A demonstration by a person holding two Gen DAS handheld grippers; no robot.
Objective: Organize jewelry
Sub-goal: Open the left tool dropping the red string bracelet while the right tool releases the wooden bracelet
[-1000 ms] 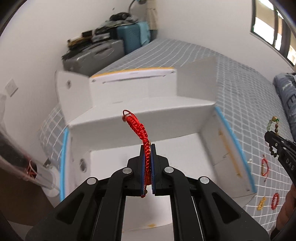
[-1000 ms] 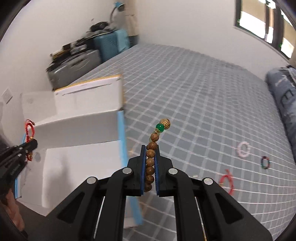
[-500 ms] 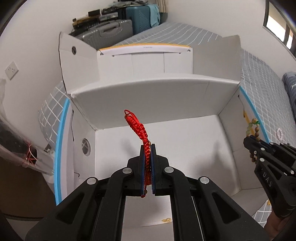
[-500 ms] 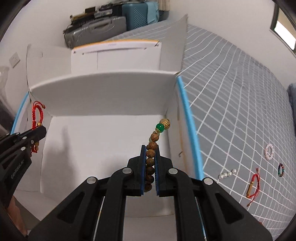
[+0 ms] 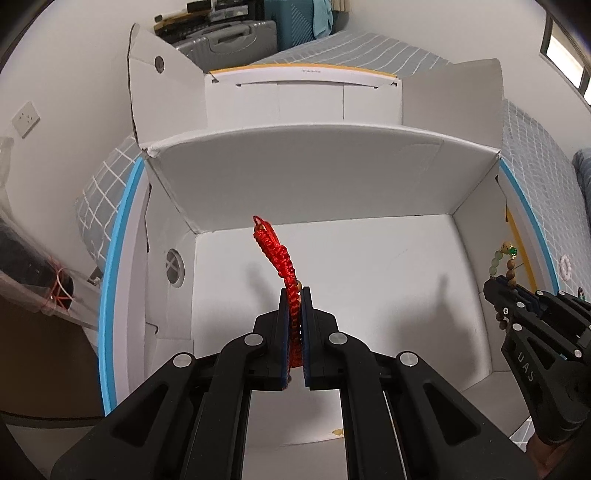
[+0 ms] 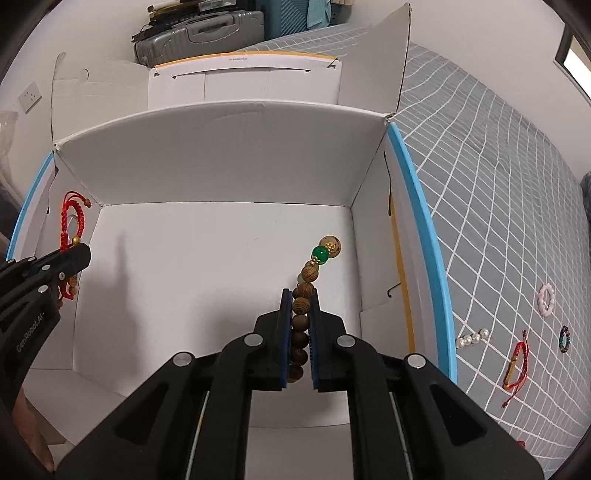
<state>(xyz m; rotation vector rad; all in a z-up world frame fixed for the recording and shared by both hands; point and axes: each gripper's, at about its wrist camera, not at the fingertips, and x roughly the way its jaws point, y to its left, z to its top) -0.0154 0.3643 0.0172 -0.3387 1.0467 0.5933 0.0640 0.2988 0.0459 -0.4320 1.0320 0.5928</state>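
Note:
My left gripper (image 5: 294, 295) is shut on a red braided cord bracelet (image 5: 275, 251) and holds it above the floor of an open white cardboard box (image 5: 332, 184). My right gripper (image 6: 299, 295) is shut on a wooden bead bracelet (image 6: 308, 284) with a green and a gold bead, also held over the box's (image 6: 221, 155) floor, near its right wall. Each gripper shows in the other's view: the right one (image 5: 493, 286) at the right edge, the left one (image 6: 83, 254) at the left edge with the red bracelet (image 6: 70, 221).
The box has blue-edged side flaps (image 6: 421, 229) and sits on a grey checked bedspread (image 6: 498, 184). Several pieces lie right of it: a pearl strand (image 6: 472, 338), a red cord bracelet (image 6: 515, 365), a pink ring bracelet (image 6: 546, 299), a dark beaded ring (image 6: 564, 339). Suitcases (image 6: 199, 33) stand behind.
Both grippers have moved from the bedspread side over the box and come lower into it, each still holding its bracelet.

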